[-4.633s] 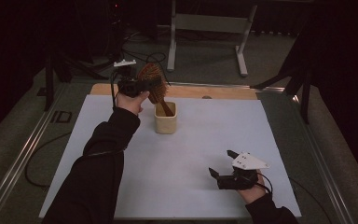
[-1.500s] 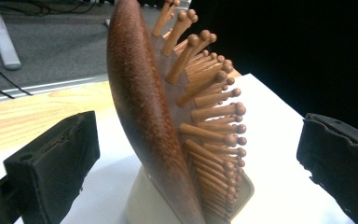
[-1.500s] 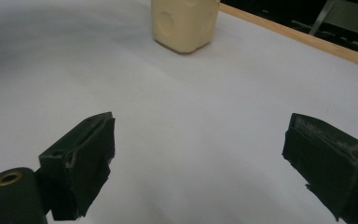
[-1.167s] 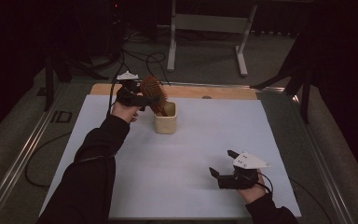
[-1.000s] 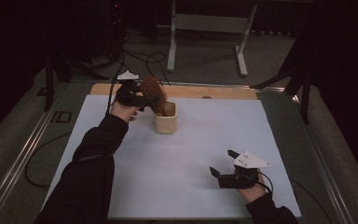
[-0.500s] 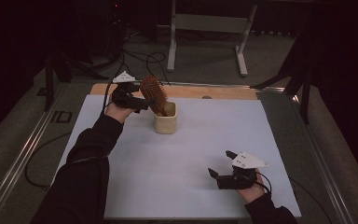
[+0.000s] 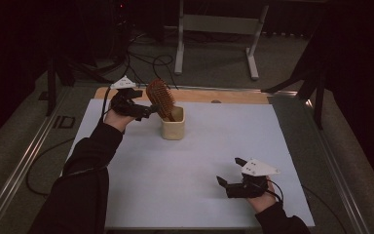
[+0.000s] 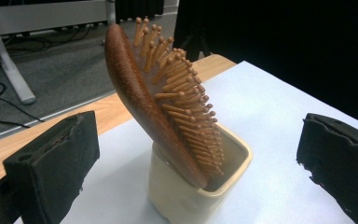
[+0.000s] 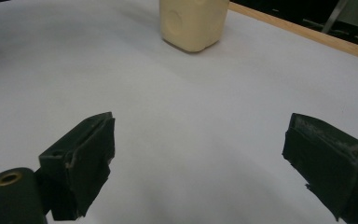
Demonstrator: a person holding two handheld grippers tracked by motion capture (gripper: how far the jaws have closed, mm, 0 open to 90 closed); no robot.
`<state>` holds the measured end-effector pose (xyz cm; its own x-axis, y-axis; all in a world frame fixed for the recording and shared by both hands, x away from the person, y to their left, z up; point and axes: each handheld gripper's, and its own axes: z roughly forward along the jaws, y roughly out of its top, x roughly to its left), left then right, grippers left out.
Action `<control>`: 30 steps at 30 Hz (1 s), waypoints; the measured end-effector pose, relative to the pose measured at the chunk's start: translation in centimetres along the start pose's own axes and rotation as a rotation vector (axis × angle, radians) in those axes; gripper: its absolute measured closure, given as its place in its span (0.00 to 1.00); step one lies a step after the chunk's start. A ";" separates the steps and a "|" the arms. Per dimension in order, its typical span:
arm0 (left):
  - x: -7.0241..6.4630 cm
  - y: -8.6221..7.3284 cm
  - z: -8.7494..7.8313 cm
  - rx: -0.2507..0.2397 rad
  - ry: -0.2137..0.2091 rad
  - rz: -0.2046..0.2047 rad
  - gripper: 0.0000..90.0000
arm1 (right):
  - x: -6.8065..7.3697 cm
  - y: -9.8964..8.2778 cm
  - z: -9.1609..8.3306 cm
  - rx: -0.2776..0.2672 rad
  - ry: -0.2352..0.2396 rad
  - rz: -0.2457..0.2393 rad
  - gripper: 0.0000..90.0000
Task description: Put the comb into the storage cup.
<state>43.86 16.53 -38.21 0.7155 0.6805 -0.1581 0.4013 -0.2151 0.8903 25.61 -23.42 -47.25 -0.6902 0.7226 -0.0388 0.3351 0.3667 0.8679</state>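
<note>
Hairbrush (image 7: 159, 96) stands in cup (image 7: 173, 129); your left gripper (image 7: 143, 111), jaws wide, at its 9 o'clock. Right gripper (image 7: 224, 181) wide, idle.

The room is dim, its upper corners lost in darkness. A white sheet (image 7: 195, 161) covers the table, with a wooden strip (image 7: 233, 96) bare along its far edge. Beyond lies grey floor (image 7: 214, 58), where a pale metal stand (image 7: 219, 24) sits top centre and black cables (image 7: 146, 56) loop upper left.

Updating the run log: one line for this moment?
hairbrush: leaning in cup | left claw: open, released | right claw: open, idle
</note>
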 end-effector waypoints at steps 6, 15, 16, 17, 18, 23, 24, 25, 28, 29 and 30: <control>-0.2 -0.5 -0.2 0.005 -0.019 0.007 0.00 | 0.0 0.0 -0.2 -0.002 -0.003 0.005 0.10; -0.4 -2.0 -0.9 0.011 -0.035 0.018 0.00 | 0.0 0.1 -0.2 -0.006 -0.001 -0.001 0.10; -0.4 -2.1 -1.0 0.013 -0.036 0.020 0.00 | 0.0 0.1 -0.2 -0.006 0.000 0.000 0.10; -0.4 -2.3 -1.2 0.010 -0.035 0.026 0.00 | 0.0 0.0 -0.2 -0.006 -0.001 -0.001 0.10; -0.5 -2.4 -1.3 0.013 -0.042 0.028 0.00 | 0.0 0.0 -0.1 -0.004 -0.001 -0.001 0.10; -0.6 -3.0 -2.1 -0.006 -0.062 0.049 0.00 | -0.1 -0.1 -0.1 -0.006 0.004 0.009 0.10; -0.6 -3.1 -2.2 -0.008 -0.067 0.051 0.00 | -0.2 -0.1 -0.1 -0.004 0.002 0.009 0.10; -0.6 -3.2 -2.4 -0.015 -0.073 0.051 0.00 | -0.2 -0.1 -0.1 -0.004 0.001 0.008 0.10; -0.7 -3.6 -2.8 -0.023 -0.082 0.054 0.00 | -0.1 -0.1 -0.1 -0.002 -0.001 0.009 0.10; -0.7 -3.7 -2.9 -0.027 -0.086 0.055 0.00 | -0.1 -0.1 -0.1 -0.004 0.002 0.010 0.10; -0.8 -3.8 -3.0 -0.028 -0.088 0.055 0.00 | -0.1 -0.1 -0.1 -0.004 0.001 0.011 0.10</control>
<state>40.03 18.97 -40.21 0.7840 0.6037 -0.1446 0.3447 -0.2297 0.9102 25.63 -23.61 -47.23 -0.6872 0.7259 -0.0293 0.3399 0.3568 0.8701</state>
